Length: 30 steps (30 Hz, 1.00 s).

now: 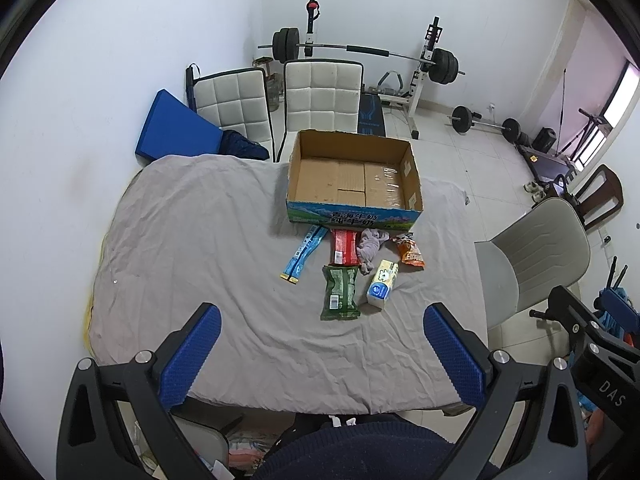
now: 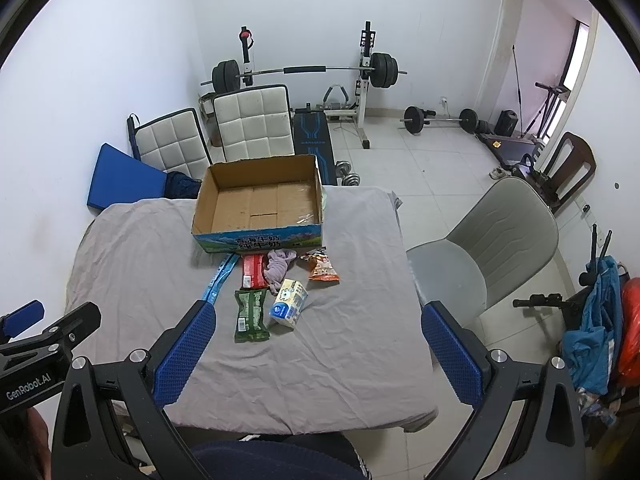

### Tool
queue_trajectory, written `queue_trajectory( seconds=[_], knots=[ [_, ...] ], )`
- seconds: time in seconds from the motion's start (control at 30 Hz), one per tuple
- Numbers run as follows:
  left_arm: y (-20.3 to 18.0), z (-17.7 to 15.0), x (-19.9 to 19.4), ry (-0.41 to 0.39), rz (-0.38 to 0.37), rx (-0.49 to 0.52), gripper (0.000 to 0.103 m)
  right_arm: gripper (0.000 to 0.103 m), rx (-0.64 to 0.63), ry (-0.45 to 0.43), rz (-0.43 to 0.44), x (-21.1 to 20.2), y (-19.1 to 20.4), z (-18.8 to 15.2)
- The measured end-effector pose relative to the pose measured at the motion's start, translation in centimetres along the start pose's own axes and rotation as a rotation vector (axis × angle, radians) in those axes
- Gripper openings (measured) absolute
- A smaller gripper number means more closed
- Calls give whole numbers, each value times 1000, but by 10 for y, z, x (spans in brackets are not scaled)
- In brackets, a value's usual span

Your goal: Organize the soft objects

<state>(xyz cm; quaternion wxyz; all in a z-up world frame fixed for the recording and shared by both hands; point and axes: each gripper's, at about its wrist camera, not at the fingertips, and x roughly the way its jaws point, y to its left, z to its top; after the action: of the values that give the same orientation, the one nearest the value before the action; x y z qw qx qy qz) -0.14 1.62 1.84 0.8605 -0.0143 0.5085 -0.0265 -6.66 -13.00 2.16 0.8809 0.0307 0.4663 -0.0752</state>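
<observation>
Left gripper (image 1: 322, 320): I see fingers apart, empty.
Right gripper (image 2: 316, 318): fingers apart, empty.
Blue stick (image 1: 305, 254): long axis points toward box (image 1: 354, 216).

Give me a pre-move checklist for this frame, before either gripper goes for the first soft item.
1. Left gripper open and holding nothing: ok.
2. Right gripper open and holding nothing: ok.
3. Cardboard box open-topped with nothing inside: ok.
4. Items all lie outside the box on the grey sheet: green packet, tissue pack, red packet, purple cloth, orange bag, blue strip pack: ok.
5. Nearest items free to grasp: green packet and tissue pack lie apart: ok.
6. Purple cloth clear of the red packet: cannot tell.
</observation>
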Motion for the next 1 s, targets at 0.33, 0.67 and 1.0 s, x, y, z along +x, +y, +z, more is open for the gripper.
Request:
queue_trajectory(
  seconds=[0.33, 0.67, 1.0],
  knots=[
    [1, 8, 16, 7, 0, 11, 103, 103, 16, 33, -1, 22, 1, 5],
    [14, 41, 136, 98, 48, -20, 103, 103, 28, 191, 101, 176, -7, 16],
    [5, 25, 298, 352, 140, -109, 103, 102, 111, 569, 201, 425, 8, -10]
  ],
)
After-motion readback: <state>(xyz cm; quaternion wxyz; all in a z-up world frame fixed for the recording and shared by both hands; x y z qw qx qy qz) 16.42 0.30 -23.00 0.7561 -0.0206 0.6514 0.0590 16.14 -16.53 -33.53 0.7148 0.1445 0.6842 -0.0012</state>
